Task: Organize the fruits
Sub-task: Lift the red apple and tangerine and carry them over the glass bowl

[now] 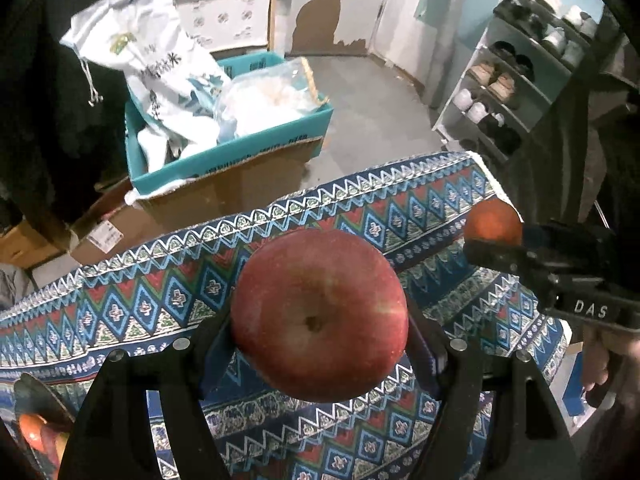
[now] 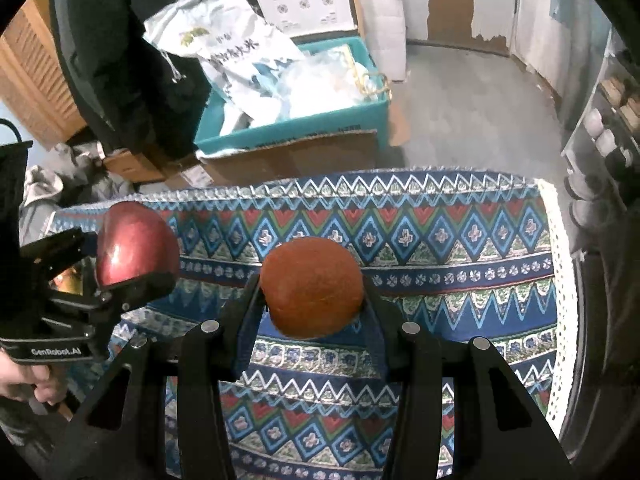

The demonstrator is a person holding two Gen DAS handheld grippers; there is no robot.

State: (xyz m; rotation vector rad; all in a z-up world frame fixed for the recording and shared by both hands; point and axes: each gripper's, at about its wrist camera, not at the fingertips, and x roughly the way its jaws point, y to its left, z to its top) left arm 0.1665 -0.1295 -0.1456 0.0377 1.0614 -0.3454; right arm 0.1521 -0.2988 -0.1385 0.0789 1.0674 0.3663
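My left gripper (image 1: pixel 320 320) is shut on a large red apple (image 1: pixel 320 312) and holds it above the patterned tablecloth (image 1: pixel 420 208). The apple also shows in the right wrist view (image 2: pixel 136 244), at the left, in the left gripper (image 2: pixel 132 276). My right gripper (image 2: pixel 312 292) is shut on an orange (image 2: pixel 312 288) above the cloth (image 2: pixel 460 248). In the left wrist view the orange (image 1: pixel 494 220) shows at the right, held in the right gripper (image 1: pixel 496 240). A bowl (image 1: pixel 38 404) with orange fruit (image 1: pixel 32 432) sits at the lower left edge.
Beyond the table's far edge stand a teal box (image 1: pixel 240 152) of white bags on a cardboard box (image 1: pixel 224 196). A shoe rack (image 1: pixel 512 80) stands at the right on the grey floor (image 1: pixel 372 96). A dark coat (image 2: pixel 120 48) hangs at the left.
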